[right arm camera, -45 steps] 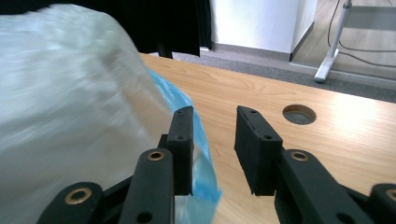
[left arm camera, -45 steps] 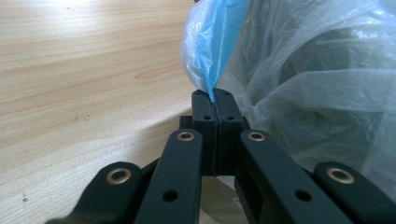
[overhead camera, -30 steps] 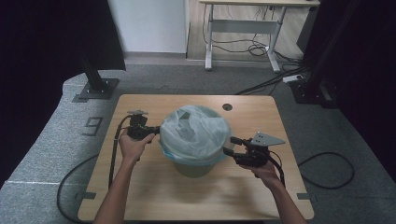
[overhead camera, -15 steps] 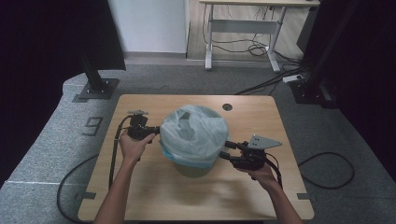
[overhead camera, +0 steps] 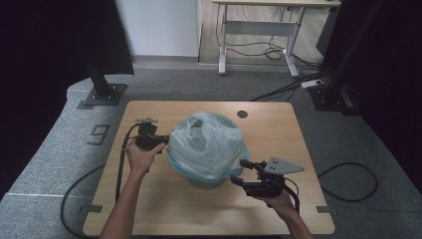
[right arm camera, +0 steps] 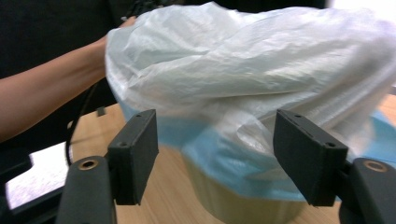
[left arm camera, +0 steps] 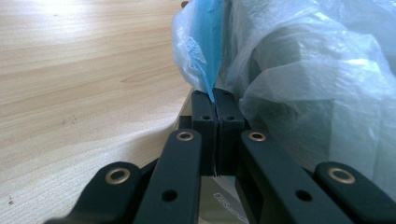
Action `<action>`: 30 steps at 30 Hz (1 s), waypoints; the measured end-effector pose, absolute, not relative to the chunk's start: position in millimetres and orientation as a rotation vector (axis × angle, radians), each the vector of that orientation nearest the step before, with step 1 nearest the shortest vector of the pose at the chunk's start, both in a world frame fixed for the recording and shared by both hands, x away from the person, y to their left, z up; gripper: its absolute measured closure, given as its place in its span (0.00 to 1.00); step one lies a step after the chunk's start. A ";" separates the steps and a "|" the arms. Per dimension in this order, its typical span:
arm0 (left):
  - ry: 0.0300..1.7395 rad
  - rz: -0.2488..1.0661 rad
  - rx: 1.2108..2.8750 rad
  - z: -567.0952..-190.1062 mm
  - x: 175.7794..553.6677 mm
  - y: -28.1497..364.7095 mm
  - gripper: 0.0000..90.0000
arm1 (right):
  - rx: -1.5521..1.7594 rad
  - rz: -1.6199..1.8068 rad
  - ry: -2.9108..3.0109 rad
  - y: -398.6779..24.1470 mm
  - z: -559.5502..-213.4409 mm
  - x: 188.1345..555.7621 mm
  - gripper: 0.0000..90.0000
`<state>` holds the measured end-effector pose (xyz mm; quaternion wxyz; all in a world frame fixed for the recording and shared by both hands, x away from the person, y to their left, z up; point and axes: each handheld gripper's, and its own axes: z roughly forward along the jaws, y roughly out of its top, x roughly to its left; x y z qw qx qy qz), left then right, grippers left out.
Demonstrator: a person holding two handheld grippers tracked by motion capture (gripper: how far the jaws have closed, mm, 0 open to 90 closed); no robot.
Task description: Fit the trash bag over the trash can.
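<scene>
A translucent white plastic bag (overhead camera: 206,144) with a blue hem drapes over a pale bin (overhead camera: 205,182) in the middle of the wooden table (overhead camera: 278,134). My left gripper (overhead camera: 161,143) is at the bag's left side, shut on the blue hem (left arm camera: 208,51) of the bag (left arm camera: 303,79). My right gripper (overhead camera: 240,172) is at the bag's front right, and its jaws have just been opening. In the right gripper view they stand wide apart (right arm camera: 224,158), with the bag (right arm camera: 243,70) and bin (right arm camera: 243,205) just beyond and nothing pressed between the pads.
A round cable hole (overhead camera: 242,114) sits near the table's far edge. Each gripper trails a black cable (overhead camera: 119,169) off the front of the table. The other hand's forearm (right arm camera: 46,98) shows behind the bag. A desk frame (overhead camera: 259,30) and black stands rise past the table.
The right gripper has slid from the bag's right side toward the front and left, and its jaws stand wider. The left gripper kept still, holding the hem.
</scene>
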<state>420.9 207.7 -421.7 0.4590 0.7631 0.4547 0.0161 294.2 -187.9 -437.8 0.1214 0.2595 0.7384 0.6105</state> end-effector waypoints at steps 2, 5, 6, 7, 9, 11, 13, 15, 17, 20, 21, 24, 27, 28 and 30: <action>1.118 0.041 1.878 -421.1 420.1 207.8 0.98 | 0.787 1.765 2.130 -190.8 -435.8 291.1 0.33; 1.118 0.041 1.877 -420.7 419.7 208.0 0.98 | 0.825 1.776 2.098 -194.1 -433.8 284.5 0.32; 1.117 0.041 1.877 -420.7 419.8 208.0 0.98 | 0.833 1.779 2.100 -192.9 -434.0 282.6 0.32; 1.117 0.039 1.876 -420.7 419.8 208.0 0.98 | 0.842 1.771 2.105 -190.2 -434.5 280.7 0.31; 1.118 0.040 1.876 -420.6 419.6 207.9 0.98 | 0.851 1.751 2.110 -183.0 -435.6 277.3 0.30; 1.118 0.040 1.876 -420.2 419.3 208.2 0.98 | 0.859 1.739 2.098 -176.5 -434.9 274.6 0.29; 1.118 0.041 1.876 -419.5 418.8 208.9 0.98 | 0.848 1.707 2.078 -173.6 -432.9 274.4 0.29; 1.117 0.041 1.875 -419.2 418.6 209.0 0.98 | 0.867 1.703 2.075 -174.8 -433.1 279.4 0.29; 1.117 0.040 1.875 -419.4 418.8 209.3 0.98 | 0.887 1.690 2.075 -174.5 -434.8 285.1 0.29; 1.117 0.039 1.877 -420.2 419.2 209.6 0.98 | 0.890 1.668 2.082 -168.0 -437.1 290.7 0.30; 1.115 0.038 1.877 -420.3 419.0 209.6 0.98 | 0.888 1.674 2.084 -165.7 -437.5 291.6 0.31; 1.115 0.037 1.873 -420.8 418.4 210.2 0.98 | 0.882 1.637 2.067 -160.4 -438.8 291.3 0.39; 1.118 0.032 1.869 -422.2 418.4 211.7 0.98 | 0.867 1.620 2.048 -158.6 -440.9 290.2 0.50; 1.119 0.028 1.865 -422.9 418.5 212.0 0.98 | 0.865 1.607 2.044 -157.8 -441.6 289.5 0.55; 1.120 0.026 1.863 -423.8 418.3 212.6 0.98 | 0.875 1.581 2.033 -156.3 -443.8 289.6 0.65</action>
